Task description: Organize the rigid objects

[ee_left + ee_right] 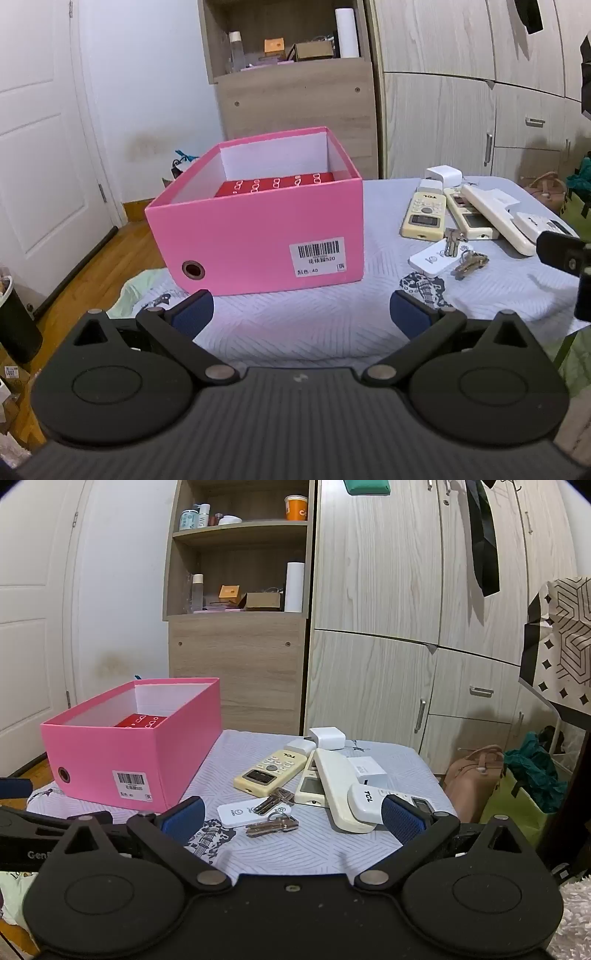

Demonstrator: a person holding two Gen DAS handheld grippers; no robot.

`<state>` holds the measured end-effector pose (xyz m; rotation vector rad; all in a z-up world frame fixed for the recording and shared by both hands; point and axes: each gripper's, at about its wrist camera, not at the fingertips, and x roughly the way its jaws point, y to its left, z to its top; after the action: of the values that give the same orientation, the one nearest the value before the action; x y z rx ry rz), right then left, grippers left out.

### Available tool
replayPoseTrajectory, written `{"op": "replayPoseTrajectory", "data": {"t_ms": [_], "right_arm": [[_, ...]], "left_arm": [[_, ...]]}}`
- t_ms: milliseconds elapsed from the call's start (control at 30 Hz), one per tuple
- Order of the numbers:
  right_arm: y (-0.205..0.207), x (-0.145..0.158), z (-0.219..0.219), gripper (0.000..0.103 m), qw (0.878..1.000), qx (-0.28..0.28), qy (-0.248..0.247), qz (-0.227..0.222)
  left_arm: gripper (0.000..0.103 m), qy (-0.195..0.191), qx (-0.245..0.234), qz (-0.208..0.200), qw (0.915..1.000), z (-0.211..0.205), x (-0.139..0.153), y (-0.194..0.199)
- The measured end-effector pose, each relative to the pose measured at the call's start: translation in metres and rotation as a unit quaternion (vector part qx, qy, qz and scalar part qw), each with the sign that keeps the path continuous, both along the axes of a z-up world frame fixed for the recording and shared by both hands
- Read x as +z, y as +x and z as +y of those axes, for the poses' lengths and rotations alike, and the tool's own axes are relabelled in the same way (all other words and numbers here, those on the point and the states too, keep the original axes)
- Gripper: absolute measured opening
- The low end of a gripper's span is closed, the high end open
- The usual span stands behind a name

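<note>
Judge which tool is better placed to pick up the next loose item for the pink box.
Right. The right tool is open and faces the keys and remotes just ahead. The left tool, also open, faces the pink box, with those items off to its side.

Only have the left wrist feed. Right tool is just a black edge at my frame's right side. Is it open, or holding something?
Observer: The right tool is open with nothing between its pads. The keys lie just ahead of it.
Operator: What's that black edge covering, near the long white remote?
Observer: A small white TCL remote lies over the near end of the long white remote.
Operator: Anything on the shelving above my frame?
Observer: An orange cup stands on the upper shelf.
</note>
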<state>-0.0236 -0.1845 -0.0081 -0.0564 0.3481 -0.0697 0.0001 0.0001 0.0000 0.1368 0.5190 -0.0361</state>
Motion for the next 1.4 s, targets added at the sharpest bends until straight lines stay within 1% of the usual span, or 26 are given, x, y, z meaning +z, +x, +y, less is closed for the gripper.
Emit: {"op": "replayPoseTrajectory", "data": {"t_ms": [67,167,333,400,467,667,1000,1400], "right_arm": [[0.0,0.0,0.0,0.103,1.0,0.0,-0.001,-0.001],[-0.001,-0.001,0.002,0.103,1.0,0.001,0.0,-0.001],[0.0,-0.001,0.0,0.103,1.0,-0.001,0.001,0.002],[0.0,-0.001,0.0,0.103,1.0,-0.001,0.001,0.003],[-0.001,0.0,-0.001,0.103,1.0,0.0,0.0,0.003],[0.0,0.0,0.0,0.103,1.0,0.0,-0.002,0.006],[0.002,-0.001,0.0,0.103,1.0,0.0,-0.005,0.01],[0.002,-0.001,-0.001,0.103,1.0,0.0,-0.007,0.013]], "left_arm": [[0.103,0.006,0.0,-0.007,1.0,0.0,-0.001,0.0],[0.103,-0.003,-0.004,0.006,1.0,-0.001,-0.003,0.002],[0.103,-0.005,0.0,0.014,0.9999,0.002,0.011,0.008],[0.103,-0.009,0.004,0.015,0.9998,0.003,0.011,0.009],[0.103,-0.012,0.004,0.007,0.9999,0.005,0.001,0.003],[0.103,-0.024,0.007,0.012,0.9996,0.01,0.0,0.005],[0.103,-0.019,0.01,0.015,0.9997,0.009,-0.002,0.007],[0.103,-0.028,0.009,0.017,0.9994,0.012,-0.003,0.008]]}}
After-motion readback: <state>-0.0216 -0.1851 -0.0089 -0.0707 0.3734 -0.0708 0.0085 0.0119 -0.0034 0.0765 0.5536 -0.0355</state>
